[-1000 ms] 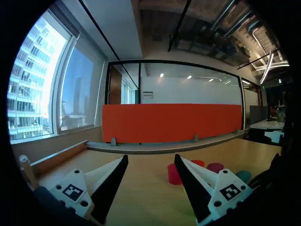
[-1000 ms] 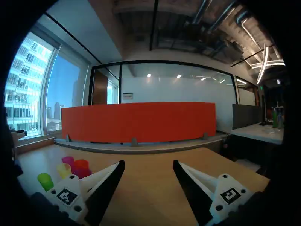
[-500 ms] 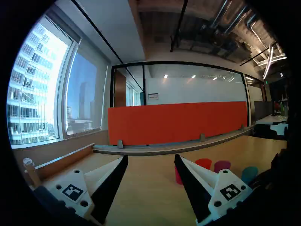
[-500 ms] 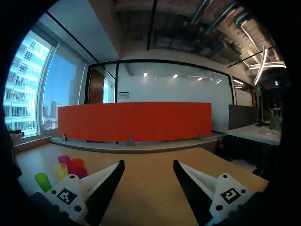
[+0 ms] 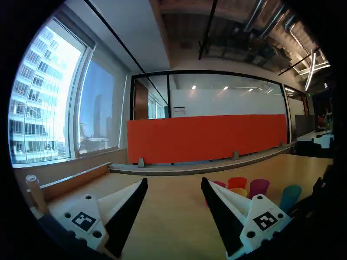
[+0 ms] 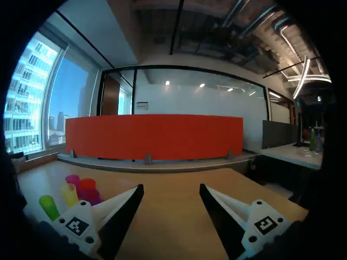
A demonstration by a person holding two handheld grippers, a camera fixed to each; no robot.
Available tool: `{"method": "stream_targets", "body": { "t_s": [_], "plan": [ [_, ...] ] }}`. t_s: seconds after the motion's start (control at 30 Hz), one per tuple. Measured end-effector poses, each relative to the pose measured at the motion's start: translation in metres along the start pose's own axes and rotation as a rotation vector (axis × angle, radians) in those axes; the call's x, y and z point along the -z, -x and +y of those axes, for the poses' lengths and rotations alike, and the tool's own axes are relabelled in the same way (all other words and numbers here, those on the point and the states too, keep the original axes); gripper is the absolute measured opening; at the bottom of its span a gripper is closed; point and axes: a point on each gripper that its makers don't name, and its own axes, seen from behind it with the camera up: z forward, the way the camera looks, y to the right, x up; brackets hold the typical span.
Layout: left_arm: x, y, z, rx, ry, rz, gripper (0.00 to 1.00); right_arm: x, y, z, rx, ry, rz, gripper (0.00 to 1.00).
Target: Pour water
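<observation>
Coloured plastic cups [image 6: 88, 190] are clustered on the wooden table [image 6: 173, 212], left of the right gripper [image 6: 171, 186], right of the left gripper [image 5: 174, 180]; both are spread wide, empty; one cup should be approached level, centred in the gap, before closing.

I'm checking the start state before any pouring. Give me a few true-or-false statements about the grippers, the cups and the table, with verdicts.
1. The left gripper and the right gripper are both open and empty. True.
2. The colored cups stand between the right gripper's fingers. False: in the right gripper view they cluster on the wooden table, off to the left of its fingers.
3. The partition behind the table is blue. False: it is orange.
4. A green cup stands at the cluster's near edge. True.
5. The left gripper grips the teal cup. False: that cup stands on the table, off to the right of its fingers.
</observation>
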Motion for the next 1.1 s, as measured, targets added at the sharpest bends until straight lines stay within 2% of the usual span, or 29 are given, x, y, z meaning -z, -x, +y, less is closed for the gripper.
{"method": "stream_targets", "body": {
  "t_s": [0.47,1.1],
  "plan": [
    [0.003,0.029,-0.008,0.006,0.000,-0.026,0.91,0.003,-0.006,0.005,0.012,0.019,-0.001,0.99],
    [0.000,0.051,-0.007,0.014,0.013,-0.046,0.91,0.003,-0.012,0.000,0.026,0.021,0.005,0.99]
  ]
}}
